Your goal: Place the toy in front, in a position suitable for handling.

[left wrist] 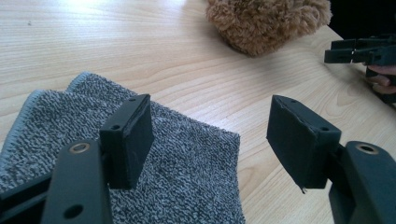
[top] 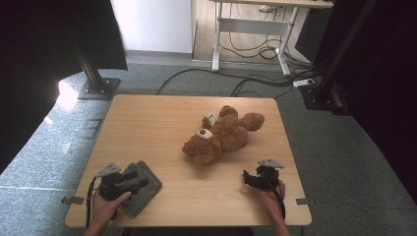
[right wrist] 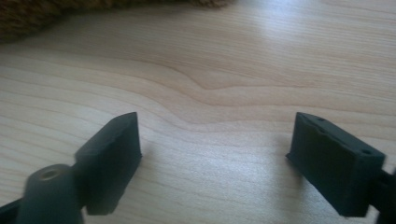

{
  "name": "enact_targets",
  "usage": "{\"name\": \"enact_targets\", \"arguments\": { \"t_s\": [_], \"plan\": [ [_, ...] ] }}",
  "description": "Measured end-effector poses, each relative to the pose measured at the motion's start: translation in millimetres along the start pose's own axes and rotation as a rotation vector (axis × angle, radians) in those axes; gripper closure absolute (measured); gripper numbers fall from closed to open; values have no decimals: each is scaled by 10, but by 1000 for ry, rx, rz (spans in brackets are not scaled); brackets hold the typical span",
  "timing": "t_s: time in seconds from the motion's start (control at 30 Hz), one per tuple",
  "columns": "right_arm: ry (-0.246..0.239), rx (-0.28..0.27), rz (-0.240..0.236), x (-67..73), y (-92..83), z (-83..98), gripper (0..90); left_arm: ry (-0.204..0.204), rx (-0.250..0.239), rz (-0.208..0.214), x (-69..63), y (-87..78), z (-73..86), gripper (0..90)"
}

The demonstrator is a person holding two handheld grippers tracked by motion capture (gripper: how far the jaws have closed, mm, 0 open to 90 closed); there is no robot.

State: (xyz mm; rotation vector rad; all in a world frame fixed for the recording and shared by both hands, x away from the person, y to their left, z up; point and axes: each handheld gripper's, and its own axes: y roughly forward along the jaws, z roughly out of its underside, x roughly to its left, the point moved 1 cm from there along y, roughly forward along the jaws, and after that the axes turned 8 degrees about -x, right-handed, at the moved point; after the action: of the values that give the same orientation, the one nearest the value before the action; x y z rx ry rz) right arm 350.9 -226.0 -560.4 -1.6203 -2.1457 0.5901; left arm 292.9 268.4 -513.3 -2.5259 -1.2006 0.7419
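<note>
**Both jaws spread over the wooden surface, cloth under the left, bear ahead**

From the high view I see my left gripper (top: 132, 178) held at the near left corner of the surface (top: 147, 123), directly over the grey cloth (top: 147, 184). Its jaws stand wide apart with nothing between the pads. In the left gripper view the cloth (left wrist: 187, 177) lies flat below and between the jaws; one jaw hangs over the towelling, the other over bare wood just past the cloth's edge. I cannot tell whether either pad touches the fabric.

My right gripper (top: 248, 178) sits near the near right corner, well apart from the left one, pointing across the surface toward the left. Its jaws are likewise spread wide and hold nothing; in the right gripper view only bare wood grain lies between them, and they seem close to the surface.

The brown teddy bear (top: 221, 133) lies on its back a little right of the middle of the surface, head toward the near edge, legs toward the far right corner, with a small white tag by its far side. It is apart from both grippers. The left gripper view catches its furry head (left wrist: 266, 21) at the top, and the right gripper (left wrist: 357, 51) beyond at the right, with fingers of the person's hand beside it.
</note>
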Motion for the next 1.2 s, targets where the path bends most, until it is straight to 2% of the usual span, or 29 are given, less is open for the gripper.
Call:
{"name": "enact_targets", "arguments": {
  "t_s": [0.03,0.1,0.13,0.17,0.23,0.27,0.3,0.33,0.37,0.43,0.5,0.6,0.67,0.73,0.83,0.87,0.93,0.97,1.0,1.03,1.07,1.1,1.13,1.2],
  "plan": [
    [0,0,0,0,0,0,183,0,0,0,0,0,0,311],
    [-6,-44,-28,5,-46,-23,236,-1,-1,-1,1,-2,2,311],
    [-6,-44,-28,5,-46,-23,236,0,-1,-3,4,-4,3,311],
    [-13,-74,-40,18,-83,-52,251,-2,-1,-3,5,-4,5,310],
    [-11,-88,-49,30,-101,-70,261,-4,1,-3,8,-3,7,311],
    [-19,-113,-73,56,-137,-126,264,-8,2,-2,14,-4,7,310],
    [-19,-113,-73,56,-137,-126,264,-8,2,-2,14,-4,7,310],
    [-19,-146,-105,80,-178,-203,268,-17,-5,-1,20,-10,4,311],
    [-16,-163,-117,85,-192,-252,268,-20,-5,1,23,-15,2,311],
    [-6,-195,-132,95,-202,-360,276,-23,-9,2,27,-21,-2,311],
    [-6,-202,-136,100,-198,-403,273,-23,-10,2,26,-23,-2,311],
    [-25,-214,-136,147,-114,-658,259,-23,-8,6,15,-10,3,311],
    [-21,-211,-136,149,-85,-703,256,-20,-2,8,11,-7,5,311],
    [-3,-217,-131,134,61,-878,255,-16,2,10,1,7,12,311],
    [4,-217,-136,132,157,-967,255,-12,6,10,-4,13,15,311],
    [6,-210,-147,130,265,-1032,255,-12,5,9,-3,14,15,311],
    [19,-199,-162,122,368,-1074,253,-11,5,9,-2,12,15,311],
    [19,-199,-162,122,368,-1074,253,-11,5,9,-2,12,15,311],
    [48,-195,-191,109,429,-1096,297,-9,5,6,1,12,15,311],
    [55,-194,-205,106,451,-1102,349,-9,5,6,1,12,15,311],
    [55,-194,-205,106,451,-1102,349,-8,6,6,3,13,16,311],
    [61,-199,-242,125,466,-1097,484,-10,6,6,4,18,18,311],
    [61,-199,-242,125,466,-1097,484,-10,6,6,4,18,18,311],
    [41,-182,-263,173,450,-1054,642,-9,9,9,1,21,20,311]
  ]
}}
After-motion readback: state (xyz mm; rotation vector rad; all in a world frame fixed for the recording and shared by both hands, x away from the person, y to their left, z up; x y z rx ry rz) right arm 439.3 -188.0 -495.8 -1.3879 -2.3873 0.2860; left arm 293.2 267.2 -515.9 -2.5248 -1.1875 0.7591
